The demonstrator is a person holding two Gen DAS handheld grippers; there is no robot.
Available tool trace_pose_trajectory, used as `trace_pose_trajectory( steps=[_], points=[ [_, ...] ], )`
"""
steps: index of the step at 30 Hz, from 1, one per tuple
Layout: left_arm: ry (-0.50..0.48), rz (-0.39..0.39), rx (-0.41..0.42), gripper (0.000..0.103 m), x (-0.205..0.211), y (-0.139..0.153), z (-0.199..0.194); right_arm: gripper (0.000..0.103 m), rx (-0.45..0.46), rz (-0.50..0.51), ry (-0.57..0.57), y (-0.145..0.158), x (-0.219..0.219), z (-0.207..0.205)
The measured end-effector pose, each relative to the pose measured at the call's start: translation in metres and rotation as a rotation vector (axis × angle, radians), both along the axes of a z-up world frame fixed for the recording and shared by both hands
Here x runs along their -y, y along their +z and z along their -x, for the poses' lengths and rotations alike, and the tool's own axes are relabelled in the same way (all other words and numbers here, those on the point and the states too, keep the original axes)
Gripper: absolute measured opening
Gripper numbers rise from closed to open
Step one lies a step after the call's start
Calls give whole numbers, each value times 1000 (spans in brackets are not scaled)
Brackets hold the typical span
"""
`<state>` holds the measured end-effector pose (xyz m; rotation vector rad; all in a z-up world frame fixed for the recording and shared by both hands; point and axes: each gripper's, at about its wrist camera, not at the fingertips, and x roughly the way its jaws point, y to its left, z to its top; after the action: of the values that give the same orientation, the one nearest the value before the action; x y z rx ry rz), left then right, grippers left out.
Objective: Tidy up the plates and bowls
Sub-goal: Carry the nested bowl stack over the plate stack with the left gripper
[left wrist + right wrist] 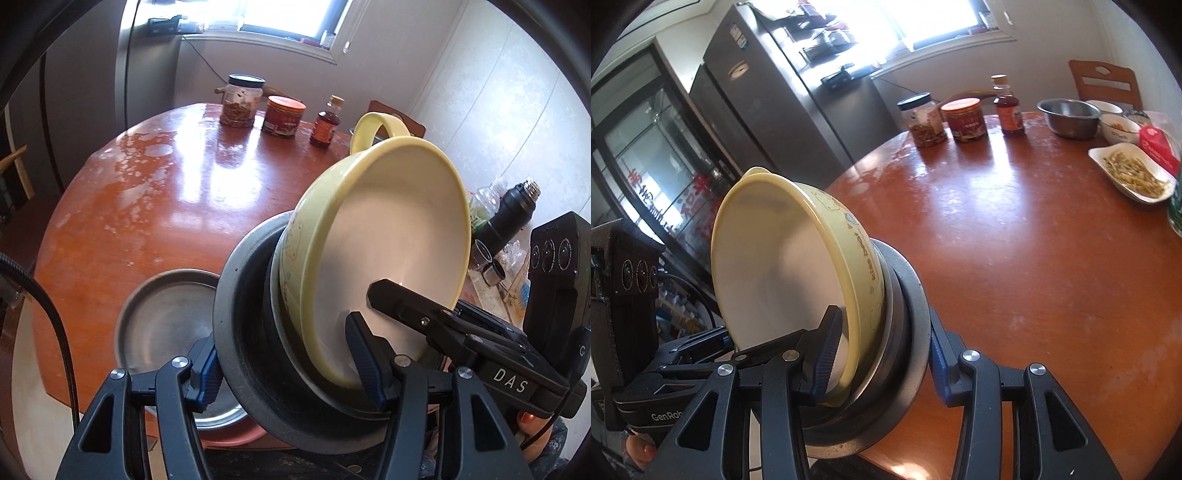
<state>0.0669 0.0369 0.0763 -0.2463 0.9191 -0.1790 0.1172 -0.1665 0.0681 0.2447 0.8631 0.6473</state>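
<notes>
Both tools, my left tool and right tool, squeezed the stacked bowls tight so the yellow bowl stayed nested above the worktop.

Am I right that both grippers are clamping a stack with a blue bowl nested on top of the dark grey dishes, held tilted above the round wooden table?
Not quite: the top bowl is yellow, not blue, as the right wrist view shows. The rest holds: the left gripper and right gripper both clamp the stack, the bowl nested on the dark grey dishes, tilted above the round wooden table.
</notes>
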Motion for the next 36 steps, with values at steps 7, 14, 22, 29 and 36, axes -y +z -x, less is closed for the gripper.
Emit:
trace_pose_trajectory(
  steps=[7,14,22,29,36],
  points=[
    [49,-7,6,60,-30,4,2,46,16,0,58,2,-35,-8],
    [94,-8,-22,60,-55,-9,9,46,-10,5,110,-13,-64,-9],
    [119,-21,-42,60,-67,-24,15,46,-33,-5,141,-29,-83,-8],
    [116,-5,-62,60,-72,-35,13,46,-44,20,142,-36,-88,-7],
    [118,-17,-70,60,-74,-37,10,46,-30,27,157,-42,-94,-7]
  ],
)
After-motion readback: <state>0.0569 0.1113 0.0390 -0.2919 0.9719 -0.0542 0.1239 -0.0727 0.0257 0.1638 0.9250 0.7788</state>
